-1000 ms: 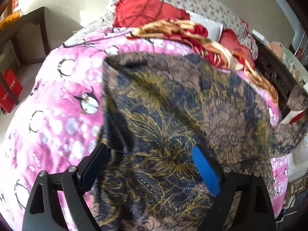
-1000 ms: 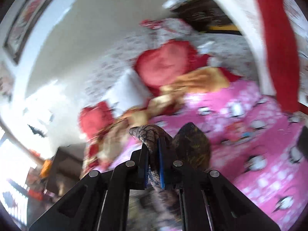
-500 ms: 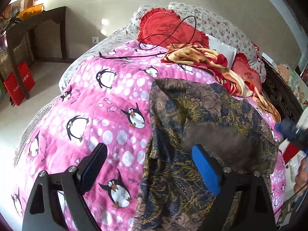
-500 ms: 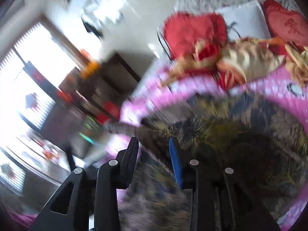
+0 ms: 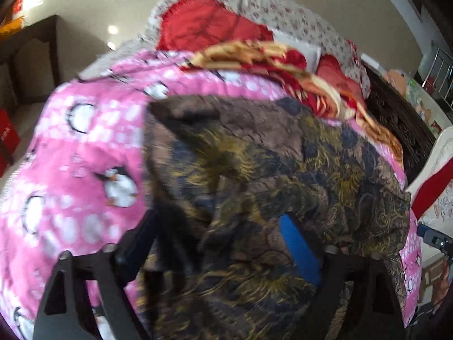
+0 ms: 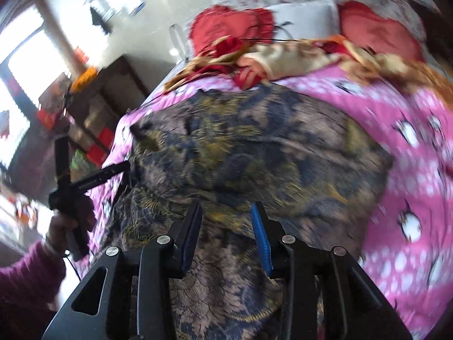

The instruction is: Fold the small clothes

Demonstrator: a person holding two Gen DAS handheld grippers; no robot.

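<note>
The patterned garment [image 5: 283, 175] lies spread over the pink penguin blanket [image 5: 85, 147] on the bed, filling the middle of both views. The left hand-held gripper [image 5: 215, 240] has just been closing, with cloth between its still-parted jaws; the right hand-held gripper [image 6: 226, 223] has just been opening, its jaws apart and clamped on nothing. The likely risk: the left jaws pinch the blanket with the garment, or catch one layer only, dragging the fold askew. No containers are visible.
</note>
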